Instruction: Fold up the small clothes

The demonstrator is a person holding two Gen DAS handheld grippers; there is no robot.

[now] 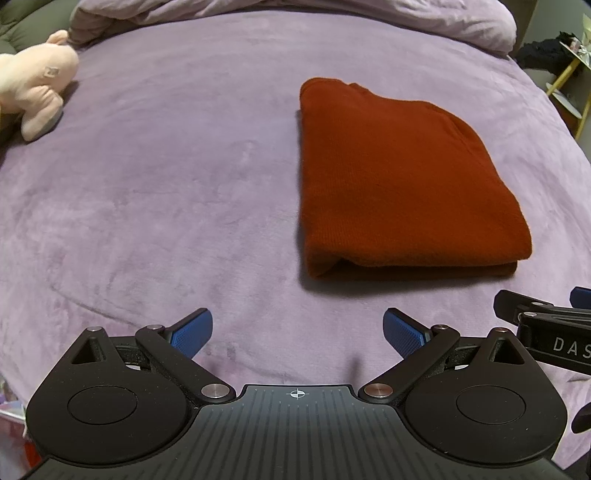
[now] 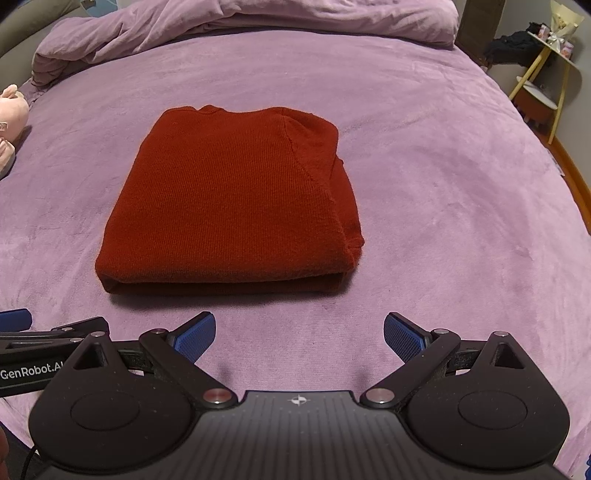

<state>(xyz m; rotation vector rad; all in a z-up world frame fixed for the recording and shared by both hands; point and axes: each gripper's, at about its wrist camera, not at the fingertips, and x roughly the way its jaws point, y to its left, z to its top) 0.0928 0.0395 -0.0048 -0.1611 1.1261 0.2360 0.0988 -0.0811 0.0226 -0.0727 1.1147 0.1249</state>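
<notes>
My left gripper [image 1: 297, 334] hangs low over the purple bed [image 1: 166, 192], fingers spread wide with nothing between them, and my right gripper [image 2: 299, 338] sits just beside it, fingers spread the same way and empty. I judge both are parked back here, clear of the cloth, because the fold looks finished. The rust-red sweater [image 2: 229, 199] lies flat mid-bed as a neat stacked rectangle, just beyond my right fingers and off to the right of my left ones. Its doubled, closed fold edge faces me; the neckline end points away toward the bunched duvet [image 2: 240, 22]. Its long axis runs from me toward that duvet. The right side shows tucked layers, slightly lumpy. A pink plush toy [image 1: 35, 88] rests well apart at the far left.
</notes>
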